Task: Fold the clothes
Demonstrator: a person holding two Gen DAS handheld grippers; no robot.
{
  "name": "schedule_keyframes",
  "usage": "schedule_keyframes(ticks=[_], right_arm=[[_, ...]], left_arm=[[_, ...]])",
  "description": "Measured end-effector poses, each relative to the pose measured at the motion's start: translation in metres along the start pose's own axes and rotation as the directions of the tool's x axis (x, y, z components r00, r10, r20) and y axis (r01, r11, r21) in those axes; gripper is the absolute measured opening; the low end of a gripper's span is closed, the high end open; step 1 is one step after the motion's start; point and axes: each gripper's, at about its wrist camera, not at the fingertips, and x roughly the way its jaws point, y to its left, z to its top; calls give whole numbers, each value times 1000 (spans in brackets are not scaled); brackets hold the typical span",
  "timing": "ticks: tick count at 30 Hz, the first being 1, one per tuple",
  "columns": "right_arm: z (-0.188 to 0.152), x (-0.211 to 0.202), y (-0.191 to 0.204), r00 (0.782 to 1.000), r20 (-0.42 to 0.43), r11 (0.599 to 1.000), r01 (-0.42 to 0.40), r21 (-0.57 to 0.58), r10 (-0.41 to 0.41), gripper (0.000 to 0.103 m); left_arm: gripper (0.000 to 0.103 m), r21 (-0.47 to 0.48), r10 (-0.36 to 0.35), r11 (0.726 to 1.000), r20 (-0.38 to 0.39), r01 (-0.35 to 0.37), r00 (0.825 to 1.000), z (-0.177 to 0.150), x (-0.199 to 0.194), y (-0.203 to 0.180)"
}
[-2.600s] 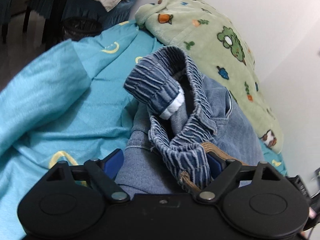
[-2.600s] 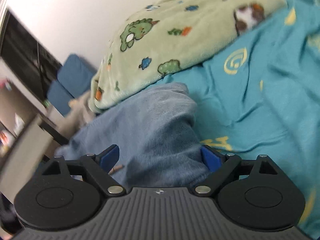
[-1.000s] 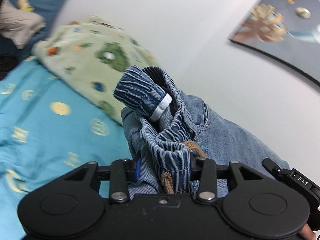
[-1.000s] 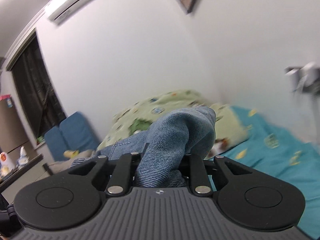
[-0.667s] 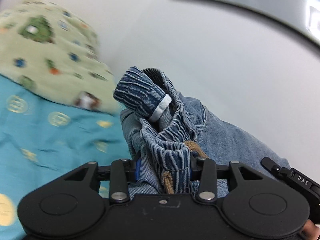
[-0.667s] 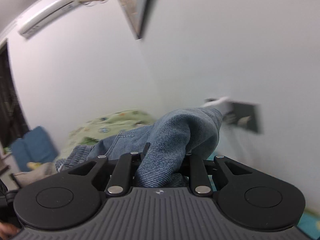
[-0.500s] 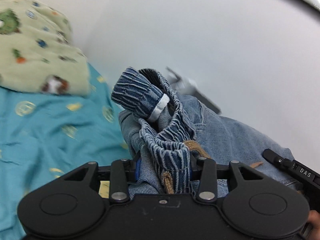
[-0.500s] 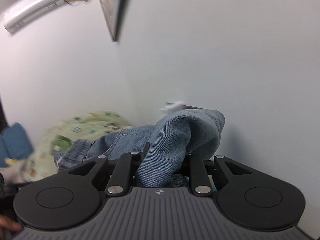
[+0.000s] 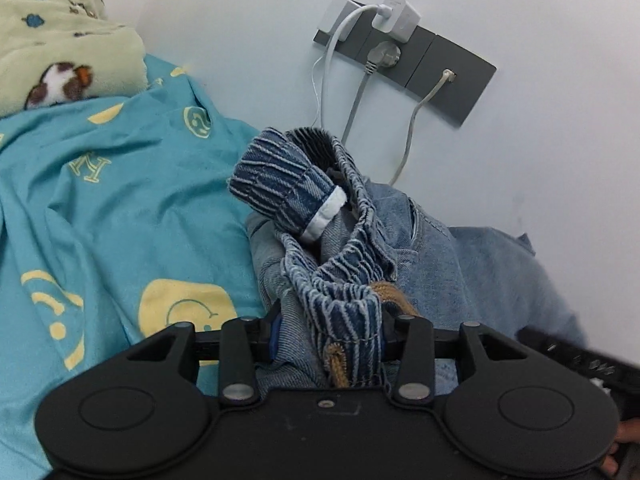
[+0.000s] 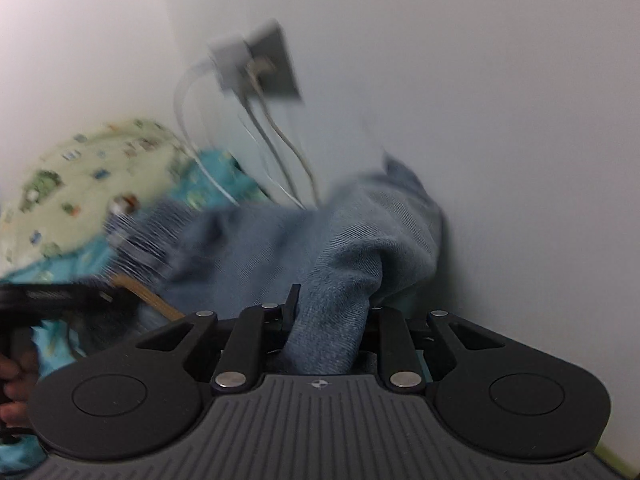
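Observation:
A pair of blue denim jeans (image 9: 460, 264) with a striped elastic waistband (image 9: 304, 216) hangs between my two grippers. My left gripper (image 9: 328, 336) is shut on the bunched waistband. My right gripper (image 10: 332, 320) is shut on a fold of the plain denim (image 10: 352, 264) at the other end. The jeans are held over the turquoise bedsheet (image 9: 120, 208), close to the white wall. In the right wrist view the left gripper (image 10: 48, 296) shows blurred at the far left.
A grey wall socket panel (image 9: 412, 52) with a white charger and hanging cables (image 9: 356, 96) sits just behind the jeans; it also shows blurred in the right wrist view (image 10: 260, 64). A green cartoon-print blanket (image 9: 52, 44) lies at the left on the bed.
Both grippers closed on the jeans, lifted them off the bed and swung right toward the wall. Both views have tilted down, so the socket panel and the sheet are in sight.

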Motion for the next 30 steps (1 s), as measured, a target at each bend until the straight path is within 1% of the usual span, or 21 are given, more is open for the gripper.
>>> schedule_keyframes(ticks=[2,3,5,7,9,10,11,12,13,14,15,17,20,23,26,30], right_arm=[[-6,9,-14,999,-51,997,-2,75,6,20],[-6,10,-18,998,-65,995,-4,95,11,20],[-4,9,-17,997,-75,995,-6,103,14,21],[2,7,-14,996,-90,994,-2,107,11,22],[7,5,-11,994,-106,992,7,123,6,27],[7,1,-10,994,-106,992,14,127,0,34],[7,-3,-10,995,-103,991,20,130,-6,44],[6,-8,-10,995,-100,991,26,133,-12,48],[6,-12,-9,995,-97,990,32,137,-18,59],[6,-19,-9,996,-88,989,31,143,-19,70],[7,-27,-9,997,-78,988,29,149,-18,72],[11,-45,-10,998,-61,988,20,151,-11,73],[23,-63,0,1000,-29,992,12,125,-8,74],[38,-75,21,1000,0,997,-16,81,16,75],[54,-86,50,998,22,998,-52,37,52,75],[70,-106,93,990,66,992,-121,-22,123,76]], left_arm=[[40,11,-10,1000,0,10,1000,1,2,3],[40,25,-7,1000,0,7,1000,0,1,1],[40,34,1,999,-9,0,1000,1,1,-4],[42,21,6,1000,-25,-5,1000,3,-3,-9],[47,18,16,1000,-35,-16,999,4,-11,-17],[49,35,30,999,-29,-29,999,3,-15,-19],[50,58,44,997,-17,-43,999,3,-20,-22],[55,77,52,996,-6,-51,999,3,-26,-24],[59,88,55,995,3,-55,998,4,-34,-26],[66,95,60,994,16,-62,998,4,-43,-29],[71,103,67,992,30,-70,997,5,-52,-32],[74,130,84,987,58,-91,995,9,-74,-39],[76,156,107,980,91,-121,990,17,-108,-50],[85,165,132,974,148,-156,980,24,-147,-58],[88,180,167,962,202,-204,965,30,-185,-67],[94,189,223,942,264,-277,938,37,-235,-73]])
